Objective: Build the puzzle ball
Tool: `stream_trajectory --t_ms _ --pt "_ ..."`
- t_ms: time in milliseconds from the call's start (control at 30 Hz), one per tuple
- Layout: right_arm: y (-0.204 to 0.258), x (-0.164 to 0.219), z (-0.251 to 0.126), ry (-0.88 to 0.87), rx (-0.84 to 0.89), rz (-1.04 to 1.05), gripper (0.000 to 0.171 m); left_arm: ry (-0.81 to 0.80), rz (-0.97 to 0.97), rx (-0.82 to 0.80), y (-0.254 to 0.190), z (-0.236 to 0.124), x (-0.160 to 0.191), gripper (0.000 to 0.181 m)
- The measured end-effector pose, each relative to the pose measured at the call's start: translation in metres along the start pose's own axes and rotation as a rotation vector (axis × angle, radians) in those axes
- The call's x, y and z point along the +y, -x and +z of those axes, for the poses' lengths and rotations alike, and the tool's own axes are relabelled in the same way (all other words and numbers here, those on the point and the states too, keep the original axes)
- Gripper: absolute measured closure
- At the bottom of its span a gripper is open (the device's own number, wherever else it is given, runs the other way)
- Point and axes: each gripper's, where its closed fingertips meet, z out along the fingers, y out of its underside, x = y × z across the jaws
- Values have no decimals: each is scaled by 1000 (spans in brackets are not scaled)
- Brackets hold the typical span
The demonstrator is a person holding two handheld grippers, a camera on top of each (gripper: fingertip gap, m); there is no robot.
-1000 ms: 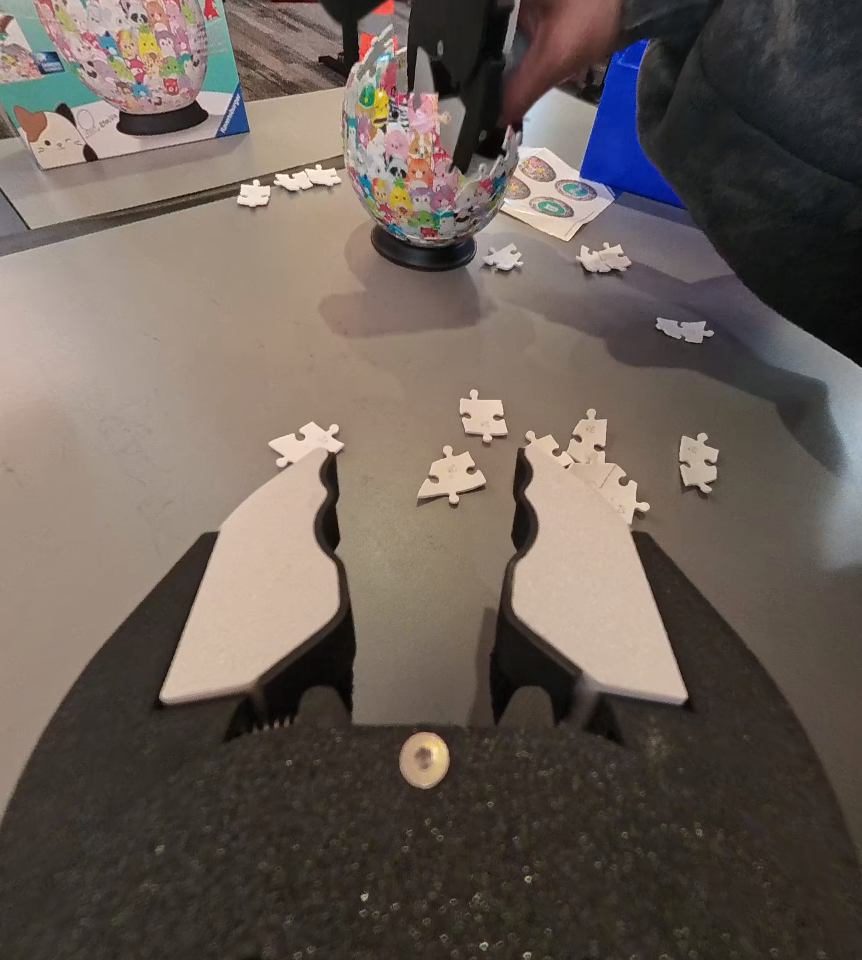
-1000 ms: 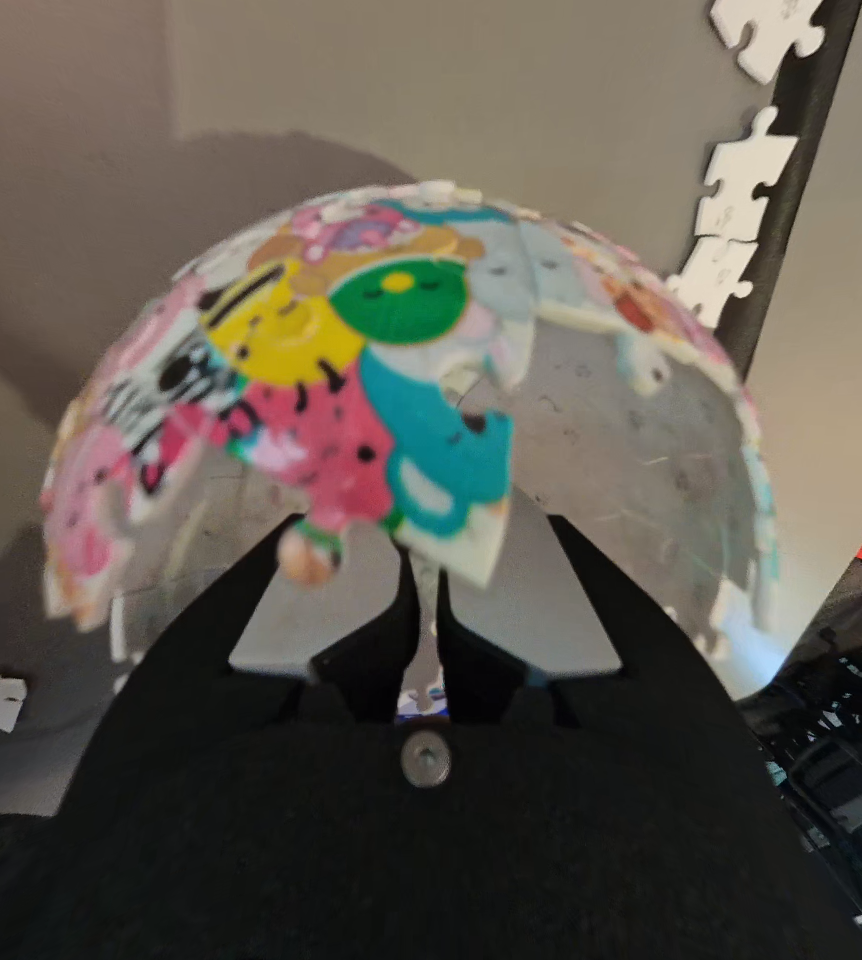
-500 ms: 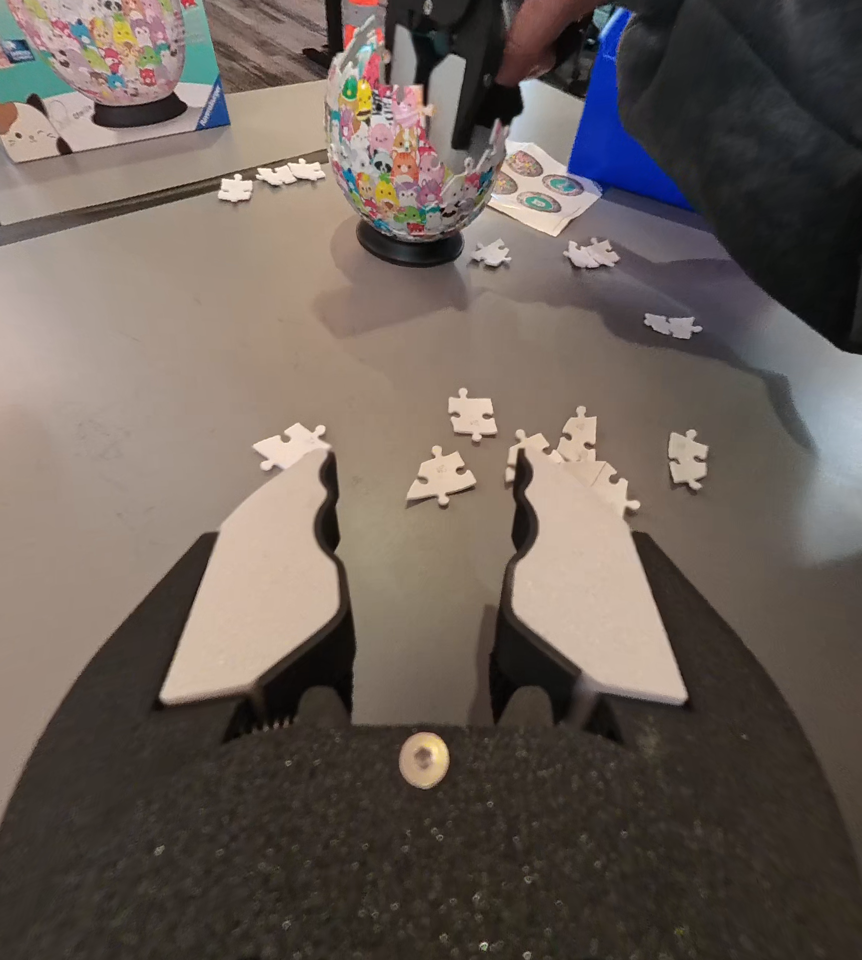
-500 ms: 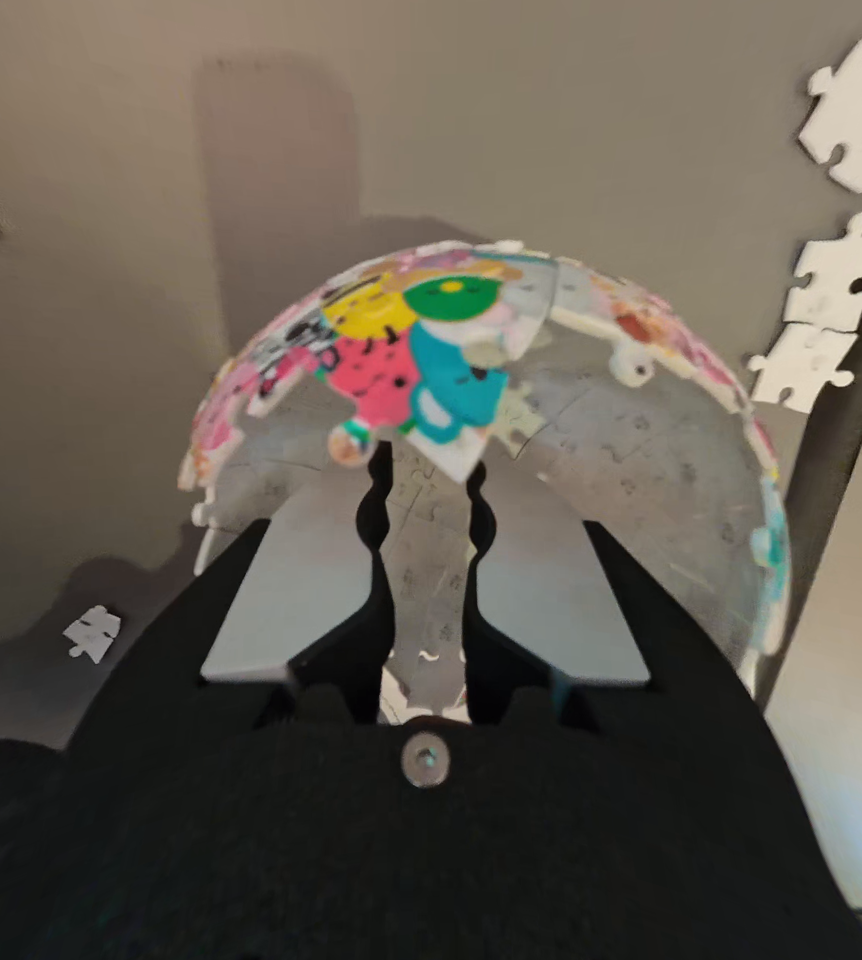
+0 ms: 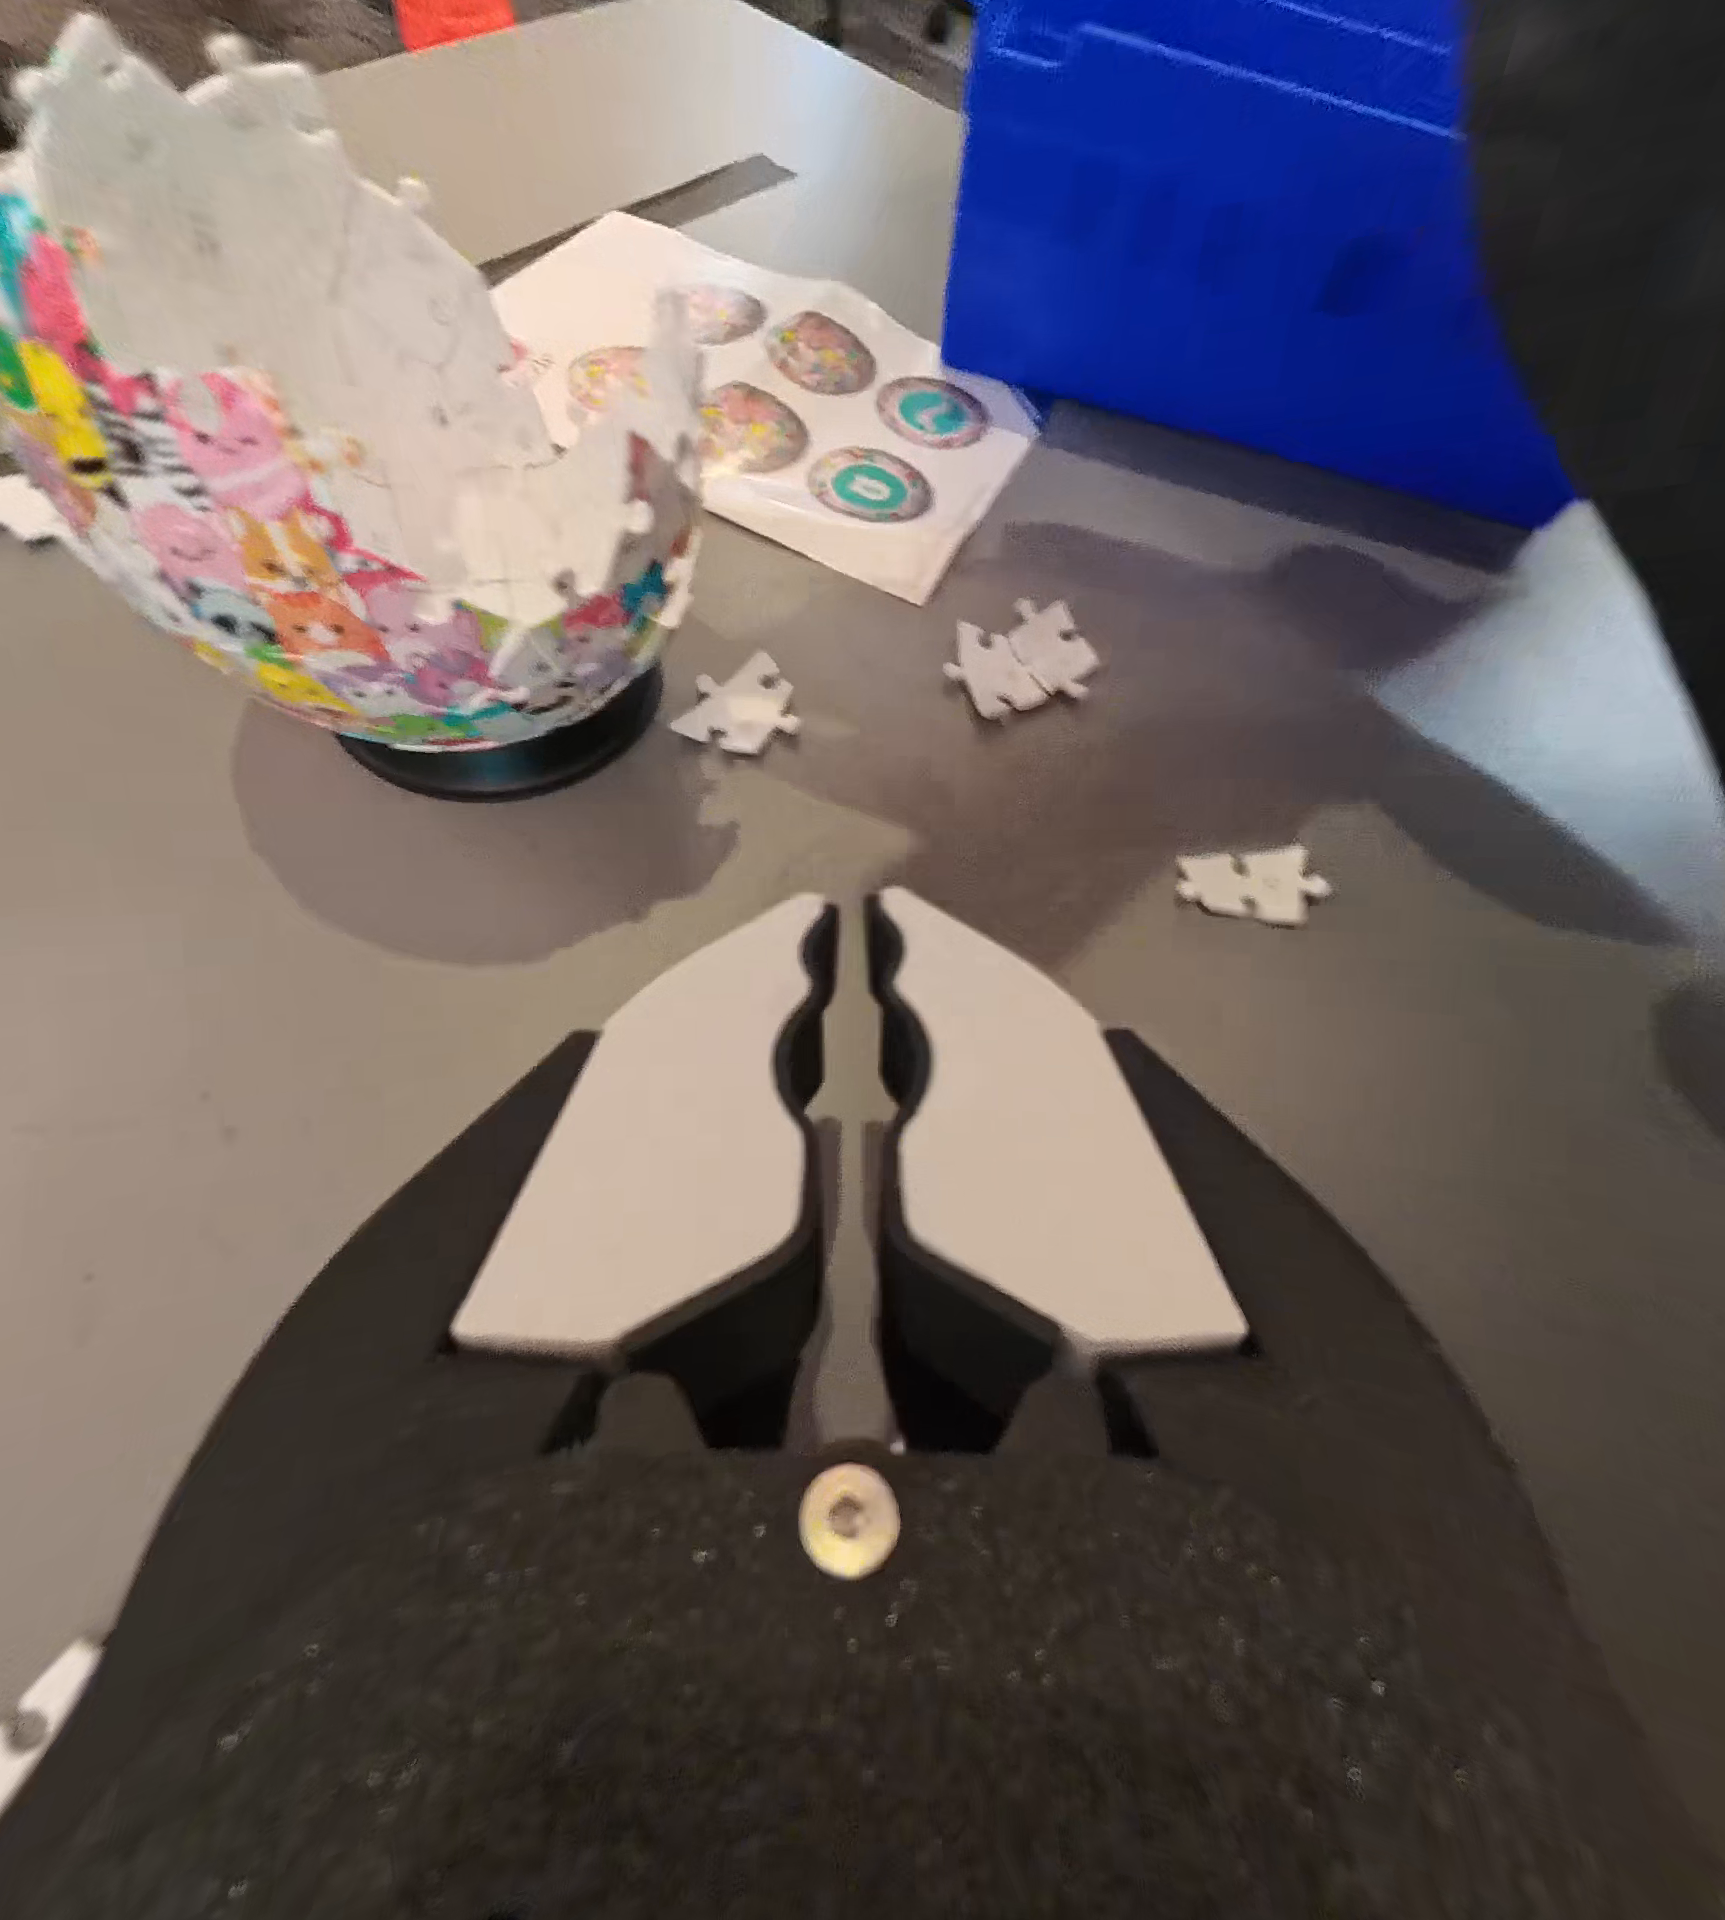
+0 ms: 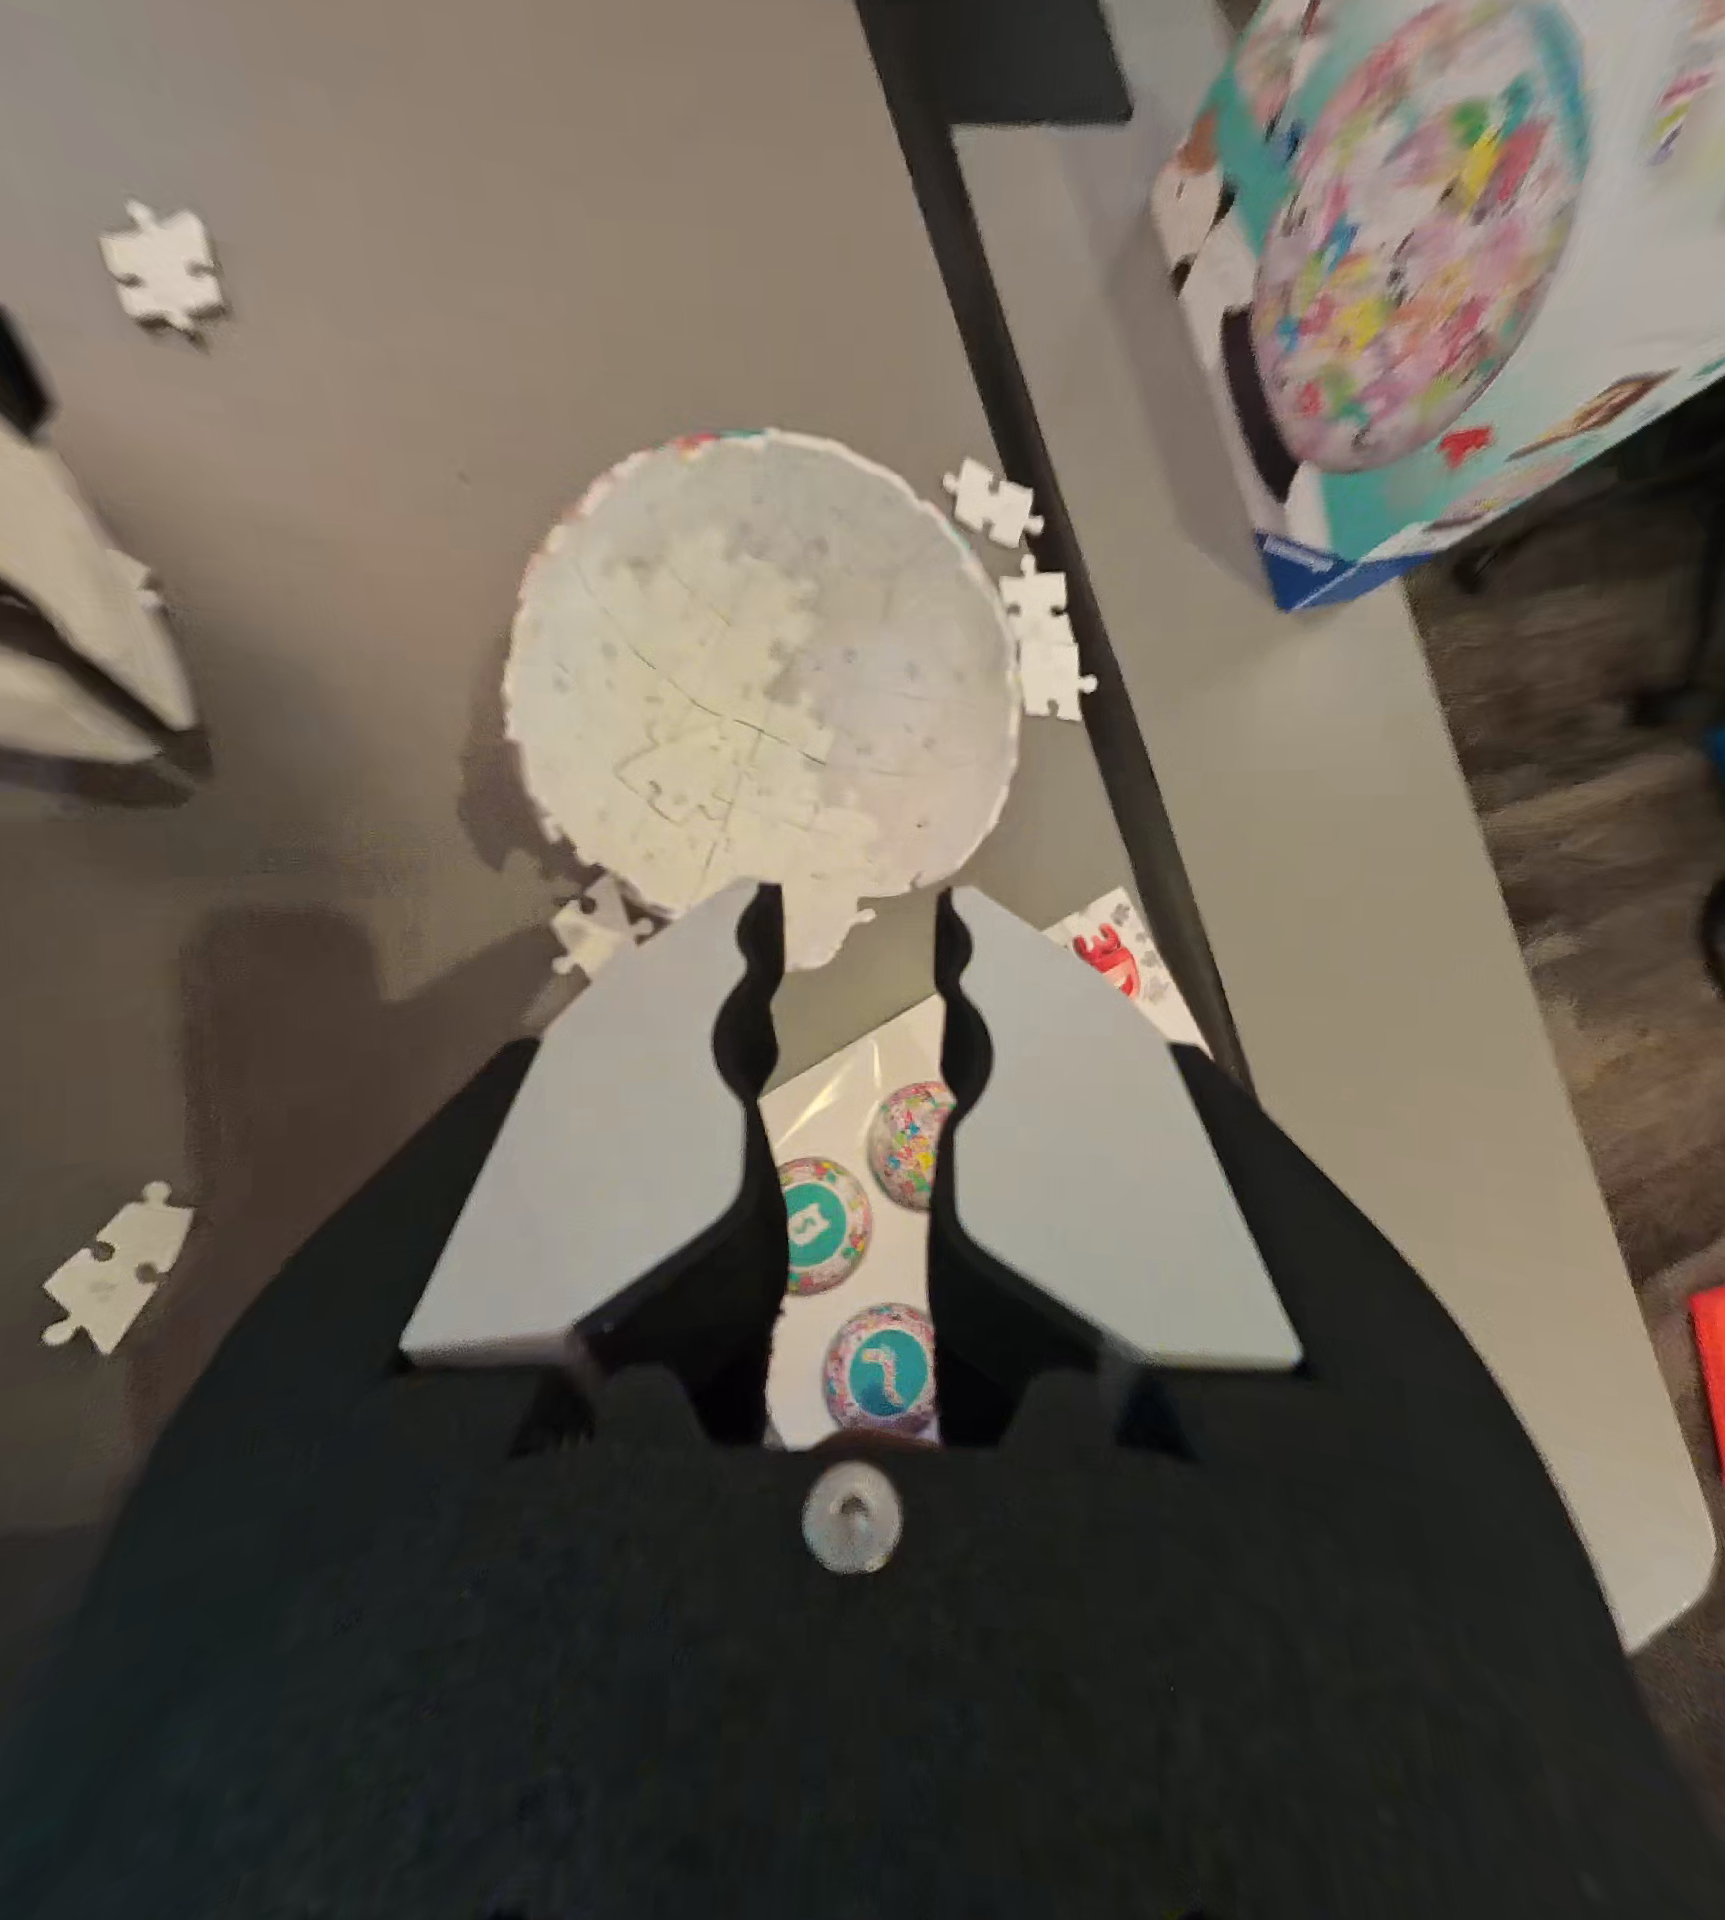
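- Puzzle ball (image 5: 318, 499): a partly built shell seated on a black ring stand (image 5: 505, 753) on the grey table (image 5: 110, 1091). The lower outer surface is covered with bright cartoon animal faces; the inner surface is plain white. The upper rim is jagged and open.
- Right wrist view: the shell (image 6: 764, 675) appears from above as a white bowl with visible seam lines.
- Left gripper (image 5: 850, 920): fingers nearly together with only a thin slit between them and nothing in it, tips above bare table just in front of the ball.
- Right gripper (image 6: 858, 914): fingers parted, empty, raised over the near rim of the ball.
- Loose pieces (image 5: 1024, 660): white side up, scattered right of the stand and beyond the ball.
- Instruction sheet (image 5: 806, 416): white paper with round printed pictures, lying between the ball and a blue bin (image 5: 1211, 249).
- Puzzle box (image 6: 1460, 260): teal, with a picture of the finished ball; printing too blurred to read.
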Motion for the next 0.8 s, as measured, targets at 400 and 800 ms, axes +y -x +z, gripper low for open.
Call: stream_trajectory --t_ms 400,800 --pt "55 25 19 -83 -88 -93 121 96 -218 -28 34 54 6 181" --pt "70 28 54 -34 -131 -209 138 126 -209 -51 55 58 -6 181"
